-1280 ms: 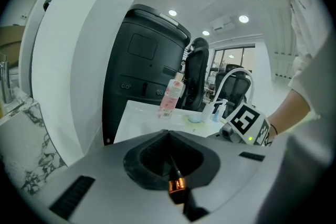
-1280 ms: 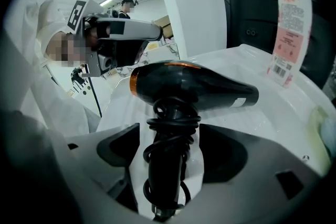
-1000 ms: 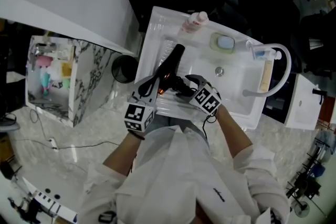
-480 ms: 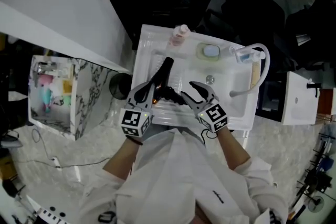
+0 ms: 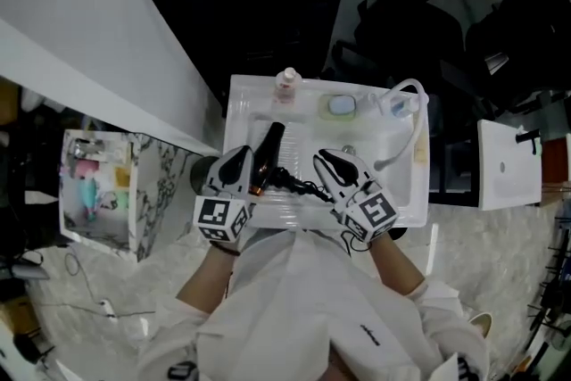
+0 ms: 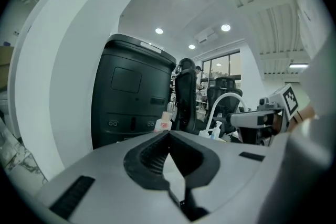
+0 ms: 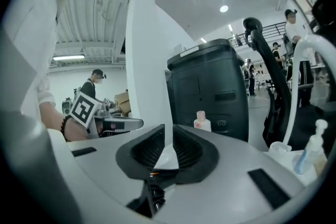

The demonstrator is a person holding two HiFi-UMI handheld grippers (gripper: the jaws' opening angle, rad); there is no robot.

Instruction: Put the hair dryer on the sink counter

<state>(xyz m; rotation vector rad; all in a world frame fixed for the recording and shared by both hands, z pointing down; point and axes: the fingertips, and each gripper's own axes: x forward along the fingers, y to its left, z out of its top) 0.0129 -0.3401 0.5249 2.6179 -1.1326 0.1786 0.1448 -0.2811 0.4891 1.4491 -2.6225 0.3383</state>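
Note:
The black hair dryer [image 5: 269, 147] lies on the left side of the white sink counter [image 5: 243, 113], nozzle toward the back. Its coiled cord [image 5: 302, 186] trails right along the front rim. My left gripper [image 5: 239, 163] hovers just left of the handle; its tips [image 6: 168, 134] meet with nothing between them. My right gripper [image 5: 328, 163] hangs over the cord's right end. Its jaws have just been closing and now leave a thin slit [image 7: 168, 136] with nothing between the pads. The cord [image 7: 153, 194] shows below them.
A pink-capped bottle [image 5: 286, 83], a soap dish [image 5: 340, 106] and a pump bottle [image 5: 397, 103] stand along the sink's back edge. A white hose [image 5: 416, 125] arcs over the basin [image 5: 379, 158]. A black bin [image 5: 203, 174] and a marble shelf unit [image 5: 98, 183] stand to the left.
Both grippers have lifted up and back from the hair dryer, which stays on the counter. The right jaws went from wide open to nearly closed. The head camera has pulled back.

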